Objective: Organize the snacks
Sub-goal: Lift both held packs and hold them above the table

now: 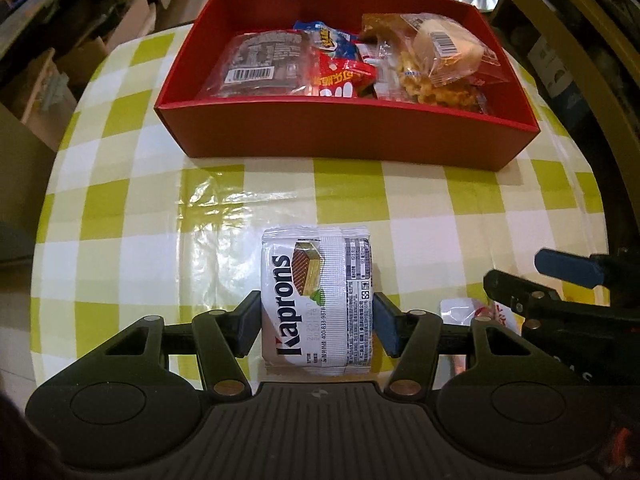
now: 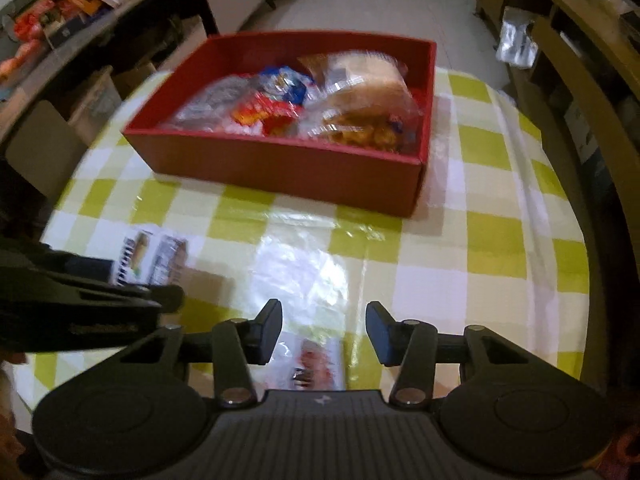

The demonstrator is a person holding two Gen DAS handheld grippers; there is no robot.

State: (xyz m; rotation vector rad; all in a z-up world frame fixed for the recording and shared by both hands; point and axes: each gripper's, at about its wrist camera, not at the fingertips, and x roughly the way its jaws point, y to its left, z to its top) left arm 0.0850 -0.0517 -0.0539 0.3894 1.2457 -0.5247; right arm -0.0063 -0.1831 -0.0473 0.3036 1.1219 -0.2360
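My left gripper (image 1: 317,326) is shut on a white Kaprons wafer packet (image 1: 318,296), both pads pressing its sides, low over the checked table. The packet also shows in the right wrist view (image 2: 150,258), beside the left gripper (image 2: 108,276). My right gripper (image 2: 323,334) is open, hovering over a small red-and-white snack packet (image 2: 314,362) on the table; that packet shows in the left wrist view (image 1: 472,312) next to the right gripper (image 1: 560,272). The red box (image 1: 340,128) ahead holds several wrapped snacks (image 1: 436,60).
The round table has a shiny green-and-white checked cloth (image 1: 140,200). The red box (image 2: 280,168) sits at its far side. Shelves and cardboard boxes (image 2: 72,0) stand at the left, a wooden chair frame (image 2: 580,80) at the right.
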